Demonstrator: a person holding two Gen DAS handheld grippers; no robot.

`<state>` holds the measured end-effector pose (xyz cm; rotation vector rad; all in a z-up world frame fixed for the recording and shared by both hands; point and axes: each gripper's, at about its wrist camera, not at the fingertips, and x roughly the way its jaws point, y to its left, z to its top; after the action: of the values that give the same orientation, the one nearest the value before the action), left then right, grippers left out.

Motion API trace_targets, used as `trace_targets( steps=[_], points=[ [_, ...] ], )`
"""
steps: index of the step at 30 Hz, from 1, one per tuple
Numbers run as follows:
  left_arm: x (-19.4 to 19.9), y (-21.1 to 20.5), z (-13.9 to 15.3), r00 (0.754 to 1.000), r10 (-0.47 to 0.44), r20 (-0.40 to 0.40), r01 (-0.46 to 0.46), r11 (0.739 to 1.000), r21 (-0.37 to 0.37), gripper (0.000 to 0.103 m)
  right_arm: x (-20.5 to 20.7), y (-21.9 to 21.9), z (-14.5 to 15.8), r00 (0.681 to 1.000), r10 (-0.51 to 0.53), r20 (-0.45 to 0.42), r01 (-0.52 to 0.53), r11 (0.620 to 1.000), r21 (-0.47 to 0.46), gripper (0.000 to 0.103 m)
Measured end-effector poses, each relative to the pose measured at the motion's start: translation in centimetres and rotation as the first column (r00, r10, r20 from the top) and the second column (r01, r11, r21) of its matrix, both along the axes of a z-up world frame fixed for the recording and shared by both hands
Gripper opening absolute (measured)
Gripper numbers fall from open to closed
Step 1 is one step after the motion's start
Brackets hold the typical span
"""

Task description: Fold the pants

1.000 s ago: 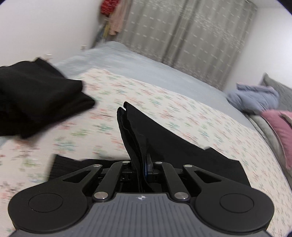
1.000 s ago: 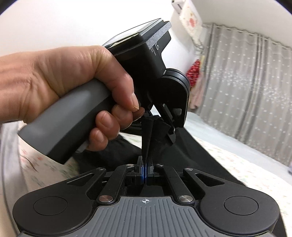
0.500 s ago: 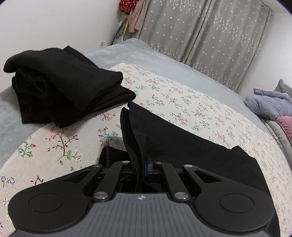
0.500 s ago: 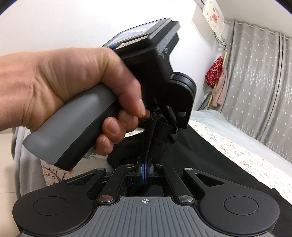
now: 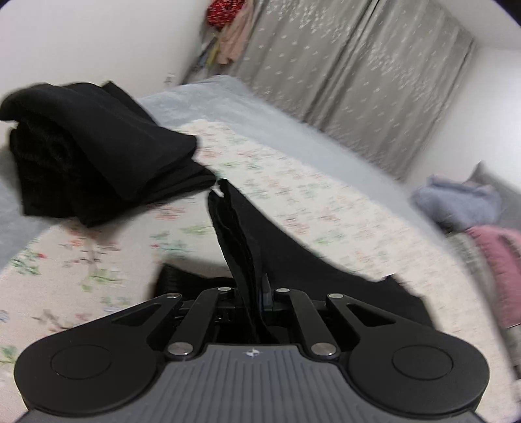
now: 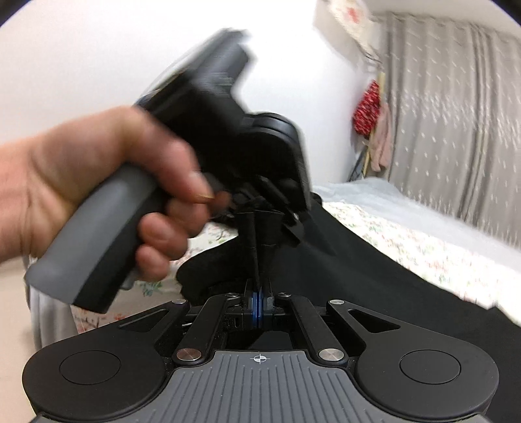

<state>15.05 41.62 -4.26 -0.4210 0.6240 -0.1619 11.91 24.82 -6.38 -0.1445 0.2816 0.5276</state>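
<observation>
Black pants [image 5: 293,257] lie spread on a floral sheet [image 5: 97,260], one edge lifted. My left gripper [image 5: 252,293] is shut on a bunched fold of that black cloth, which rises from between the fingers. In the right wrist view my right gripper [image 6: 259,299] is shut on a thin edge of the same pants [image 6: 374,276]. Just ahead of it a hand [image 6: 81,182] holds the left gripper's grey handle [image 6: 107,234], close above the same lifted edge. Both views are blurred.
A stack of folded black clothes [image 5: 88,153] sits at the left on the bed. A blue-grey garment [image 5: 456,201] and a pink one [image 5: 498,253] lie at the right. Grey curtains [image 5: 358,81] hang behind, with red and pink clothes [image 5: 228,29] beside them.
Both grippers have shifted sideways together, keeping their hold on the pants. The folded black stack has come further into the left wrist view, and the hand sits lower in the right wrist view.
</observation>
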Motion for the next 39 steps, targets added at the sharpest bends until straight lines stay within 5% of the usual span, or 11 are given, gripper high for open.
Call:
trace_targets(
  steps=[9,15,26,34,39],
  points=[
    [0.0,-1.9,1.3,0.995,-0.088,0.051,0.090,0.995,-0.046,0.008,2.0,-5.5,0.5,0.986,-0.003,-0.166,0.056,0.946,0.320,0.000],
    [0.3,-1.7,0.9,0.999,-0.044,0.023,0.044,0.999,0.004,0.008,1.1,-4.2,-0.2,0.991,-0.009,-0.135,0.045,0.962,0.268,0.000],
    [0.8,1.2,-1.6,0.994,0.056,-0.097,-0.047,0.994,0.095,0.009,1.6,4.4,-1.3,0.990,0.062,-0.126,-0.062,0.998,0.005,0.001],
    [-0.5,1.5,-1.0,0.994,0.057,-0.090,-0.044,0.989,0.138,0.014,1.3,3.5,-0.4,0.987,0.102,-0.120,-0.101,0.995,0.018,0.005],
    [-0.6,2.2,-1.1,0.986,0.137,-0.097,-0.116,0.973,0.201,0.025,-0.3,1.2,0.4,0.963,0.204,-0.175,-0.198,0.979,0.051,0.033]
  ],
)
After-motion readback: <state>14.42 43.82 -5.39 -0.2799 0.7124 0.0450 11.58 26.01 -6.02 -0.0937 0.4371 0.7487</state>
